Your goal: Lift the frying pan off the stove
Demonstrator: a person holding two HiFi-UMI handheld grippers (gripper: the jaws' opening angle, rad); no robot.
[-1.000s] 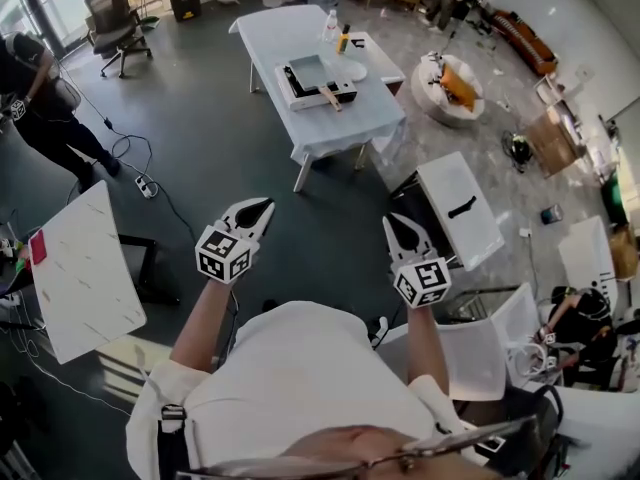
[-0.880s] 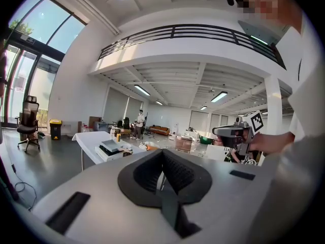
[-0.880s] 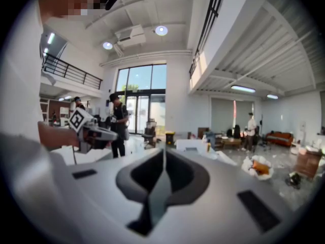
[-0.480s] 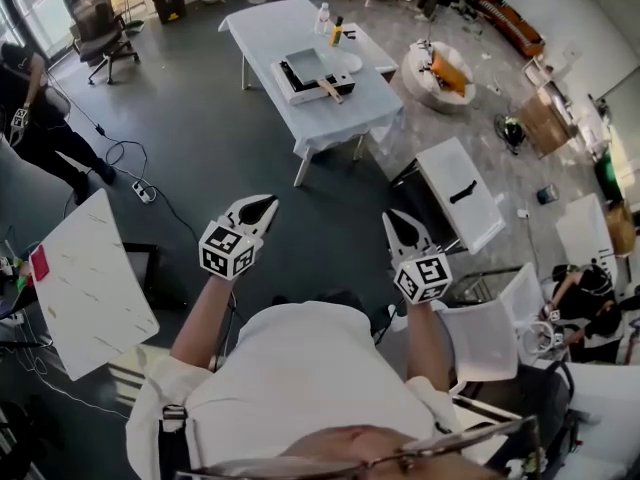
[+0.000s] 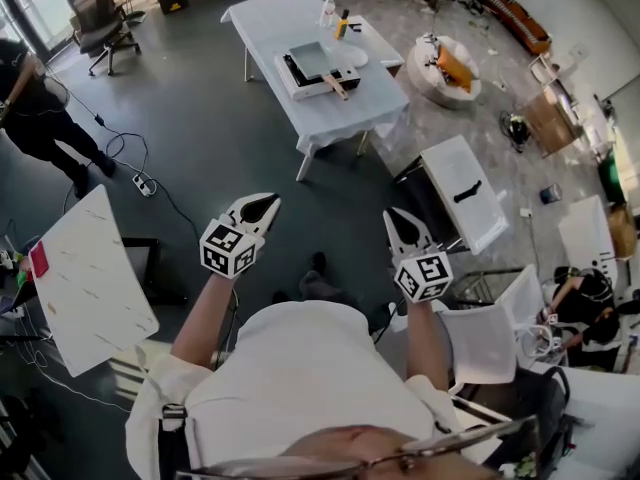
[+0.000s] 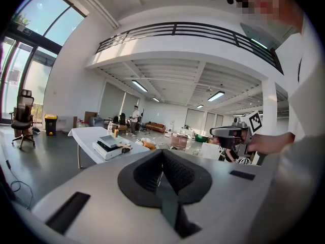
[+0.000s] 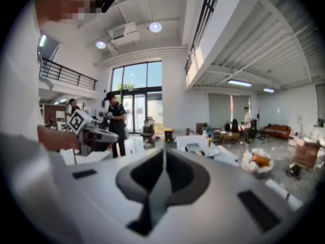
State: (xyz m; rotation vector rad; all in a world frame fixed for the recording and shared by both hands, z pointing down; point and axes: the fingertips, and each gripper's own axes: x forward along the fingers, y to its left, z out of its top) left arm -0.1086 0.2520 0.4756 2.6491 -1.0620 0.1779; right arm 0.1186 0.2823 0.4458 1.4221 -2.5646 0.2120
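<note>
A grey square frying pan [image 5: 309,59] with a wooden handle sits on a white portable stove [image 5: 318,76], on a long table with a white cloth [image 5: 330,118] far ahead across the room. The pan [image 6: 107,141] and stove [image 6: 108,149] also show small in the left gripper view, and the pan [image 7: 194,148] tiny in the right gripper view. My left gripper [image 5: 272,200] and right gripper [image 5: 390,215] are held up in front of my chest, well short of the table. Both are shut with nothing between the jaws.
Bottles [image 5: 328,10] and a white plate [image 5: 352,60] stand on the table beyond the stove. A white table [image 5: 462,193] is ahead on the right, a white board [image 5: 85,278] on the left. A person [image 5: 30,93], floor cables [image 5: 140,168] and an office chair [image 5: 95,18] are at the far left.
The table with the stove has shifted slightly in the head view as I move across the floor. Both grippers keep the same pose, still shut.
</note>
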